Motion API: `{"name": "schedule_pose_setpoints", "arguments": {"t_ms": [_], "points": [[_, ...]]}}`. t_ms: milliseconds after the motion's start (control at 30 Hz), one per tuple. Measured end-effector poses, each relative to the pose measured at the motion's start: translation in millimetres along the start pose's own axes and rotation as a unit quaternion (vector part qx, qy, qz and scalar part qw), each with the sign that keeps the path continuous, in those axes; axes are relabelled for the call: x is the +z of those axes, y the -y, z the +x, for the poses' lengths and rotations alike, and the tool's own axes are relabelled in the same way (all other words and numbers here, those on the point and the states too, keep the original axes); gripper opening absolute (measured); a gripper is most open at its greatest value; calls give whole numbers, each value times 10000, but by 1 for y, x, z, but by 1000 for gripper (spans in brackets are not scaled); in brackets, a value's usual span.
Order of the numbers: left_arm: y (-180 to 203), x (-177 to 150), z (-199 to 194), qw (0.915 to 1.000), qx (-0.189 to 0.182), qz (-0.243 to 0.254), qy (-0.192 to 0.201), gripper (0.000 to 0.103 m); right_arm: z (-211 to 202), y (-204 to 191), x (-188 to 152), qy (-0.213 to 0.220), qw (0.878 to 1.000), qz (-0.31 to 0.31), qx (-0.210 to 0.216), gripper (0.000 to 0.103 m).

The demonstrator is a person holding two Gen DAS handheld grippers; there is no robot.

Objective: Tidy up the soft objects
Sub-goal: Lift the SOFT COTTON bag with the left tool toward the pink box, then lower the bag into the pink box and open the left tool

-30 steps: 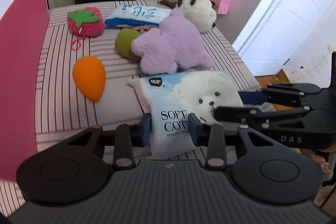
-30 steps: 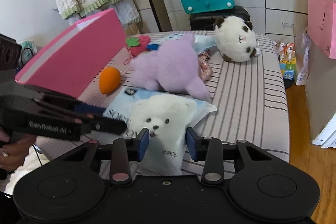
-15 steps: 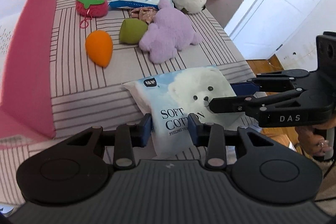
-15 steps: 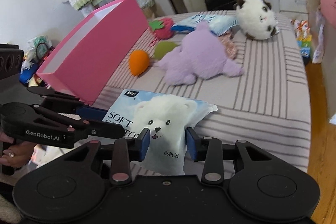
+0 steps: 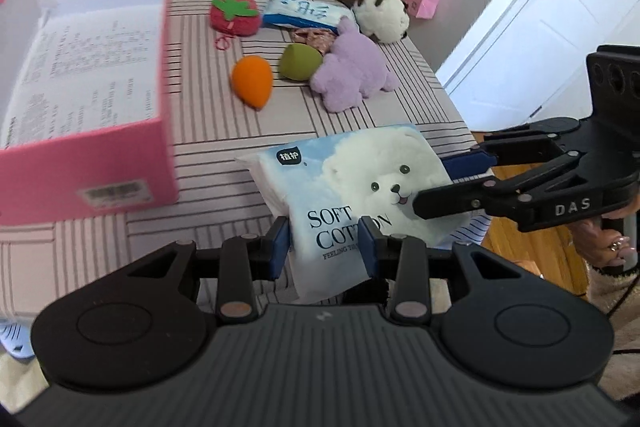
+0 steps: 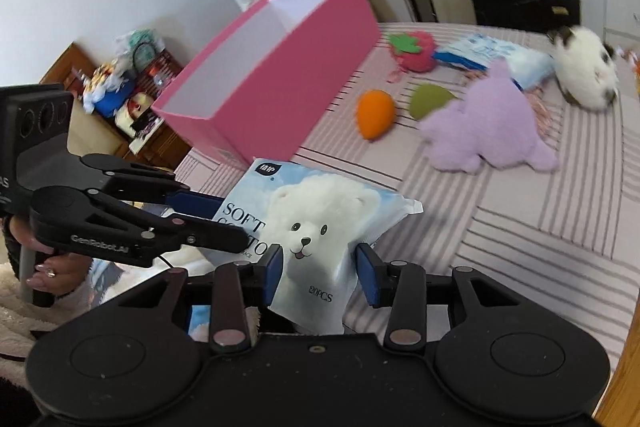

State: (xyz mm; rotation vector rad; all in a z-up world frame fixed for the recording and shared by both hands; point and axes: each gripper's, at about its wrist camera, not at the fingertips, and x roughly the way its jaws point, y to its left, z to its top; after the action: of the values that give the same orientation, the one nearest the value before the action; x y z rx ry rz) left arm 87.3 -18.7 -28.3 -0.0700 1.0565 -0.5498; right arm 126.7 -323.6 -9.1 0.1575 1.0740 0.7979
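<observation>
- The pink box [image 5: 84,131] sits open at nine o'clock on the striped bed [image 5: 224,163].
- My left tool [image 5: 324,247] is clamped on the cotton pack [image 5: 352,187], held off the bed's near edge, I think.
- My right tool [image 6: 318,269] pinches the same pack's other end.
- The orange sponge [image 5: 253,87], green sponge [image 5: 300,62] and purple plush [image 5: 352,75] lie at twelve o'clock.

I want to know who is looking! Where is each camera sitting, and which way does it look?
Left wrist: sits on the left claw, looks up the striped bed toward the white door; the right claw and a hand show.
Right wrist: sits on the right claw, looks across the bed toward the pink box; the left claw and its hand show.
Shared: both see the cotton pack pinched by both claws.
</observation>
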Motion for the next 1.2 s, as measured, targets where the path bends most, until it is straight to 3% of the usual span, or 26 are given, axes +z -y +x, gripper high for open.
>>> {"name": "schedule_pose_setpoints", "arguments": {"t_ms": [400,533,767,933,1200], "points": [[-15,-23,-69,9983,104,37,571,38,-2,-58,27,145,9979,-622,103,47],[-33,-19,-80,9972,110,-113,736,38,0,-74,40,361,9954,-872,179,47],[-55,-9,-106,9904,175,-206,1355,38,4,-94,70,677,9883,-1369,4,45],[-69,13,-121,9814,413,-181,1868,38,22,-99,103,700,9843,-1611,-190,27],[-109,68,-106,9716,864,-346,2174,38,74,-98,166,706,9770,-1881,-721,22]]}}
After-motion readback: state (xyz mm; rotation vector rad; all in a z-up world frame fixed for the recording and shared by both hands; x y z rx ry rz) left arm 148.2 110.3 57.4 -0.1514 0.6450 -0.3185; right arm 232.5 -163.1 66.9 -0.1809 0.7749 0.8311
